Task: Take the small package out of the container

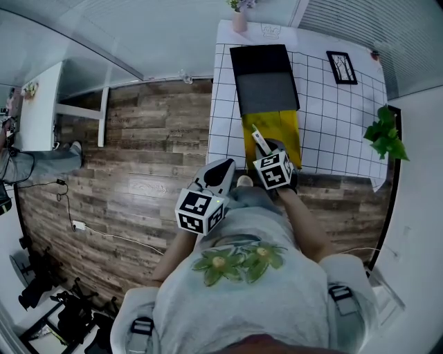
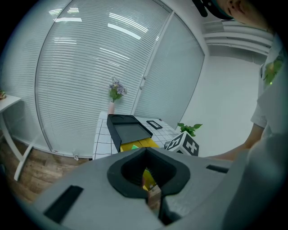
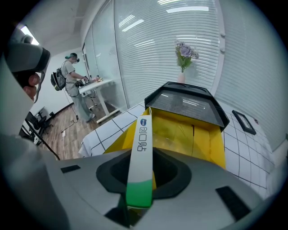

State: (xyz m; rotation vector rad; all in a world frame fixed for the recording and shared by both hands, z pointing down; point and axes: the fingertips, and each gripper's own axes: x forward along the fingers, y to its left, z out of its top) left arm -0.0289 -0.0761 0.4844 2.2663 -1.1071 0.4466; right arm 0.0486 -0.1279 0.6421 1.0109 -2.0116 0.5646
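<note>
Pale short-sleeved T-shirt (image 1: 242,294), green flower print (image 1: 239,261); left gripper (image 1: 225,167), right gripper (image 1: 263,144) grey, black-white marker cubes (image 1: 201,211).

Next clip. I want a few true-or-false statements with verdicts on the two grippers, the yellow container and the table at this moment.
1. The right gripper grips a narrow white-and-green package. True.
2. The black lid is shut over the yellow container. False: the lid is open at the container's far side and the yellow inside shows.
3. The left gripper also holds the package. False: its jaws are together with nothing between them.
4. A vase of flowers stands at the table's far end. True.
5. The white tablecloth is plain. False: it has a black grid pattern.
</note>
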